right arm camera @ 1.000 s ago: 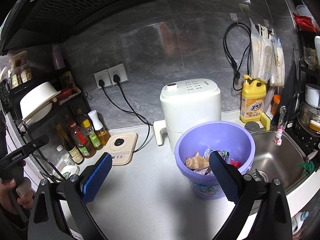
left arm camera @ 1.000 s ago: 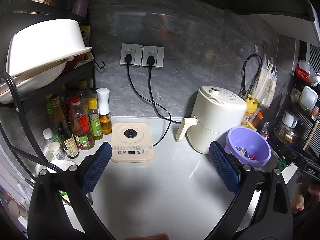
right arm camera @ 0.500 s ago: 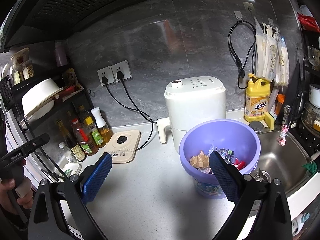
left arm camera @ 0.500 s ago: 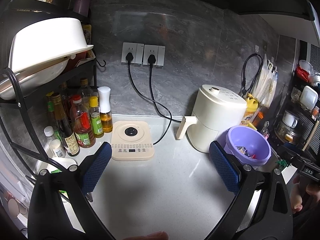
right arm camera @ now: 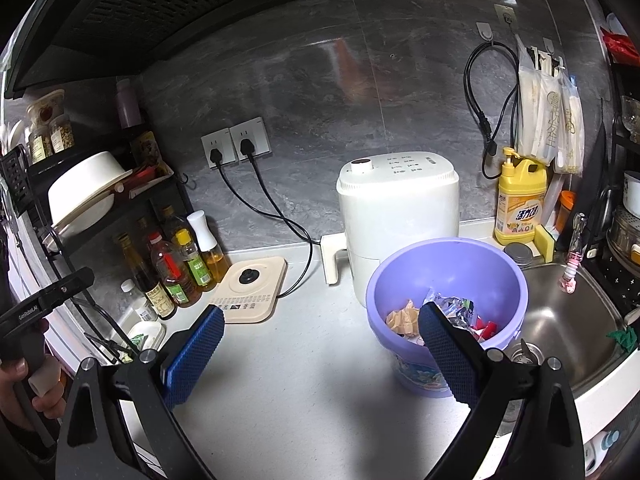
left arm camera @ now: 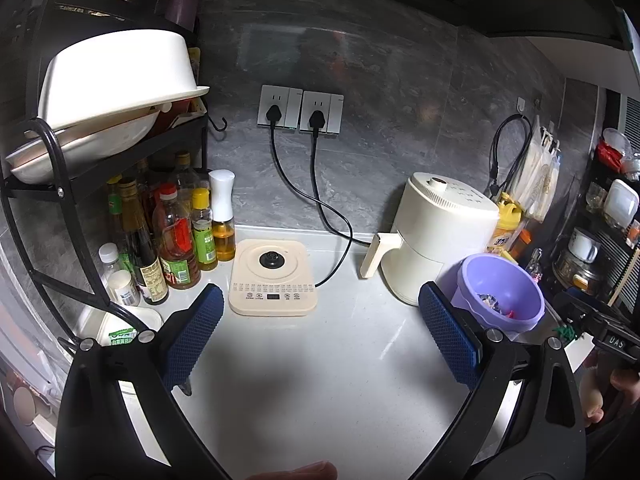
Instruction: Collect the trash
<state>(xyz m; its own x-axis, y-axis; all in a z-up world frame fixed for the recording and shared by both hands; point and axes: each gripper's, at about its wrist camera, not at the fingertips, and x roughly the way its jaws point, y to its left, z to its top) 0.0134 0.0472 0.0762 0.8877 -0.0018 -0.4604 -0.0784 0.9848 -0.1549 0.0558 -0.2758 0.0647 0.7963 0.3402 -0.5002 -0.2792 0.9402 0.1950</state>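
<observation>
Trash (right arm camera: 448, 314) behind right tool (right arm camera: 320, 350).

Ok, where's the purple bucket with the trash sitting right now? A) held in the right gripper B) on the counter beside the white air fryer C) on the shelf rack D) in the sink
B: the purple bucket stands on the counter in front of the white air fryer, clear of the sink.
</observation>
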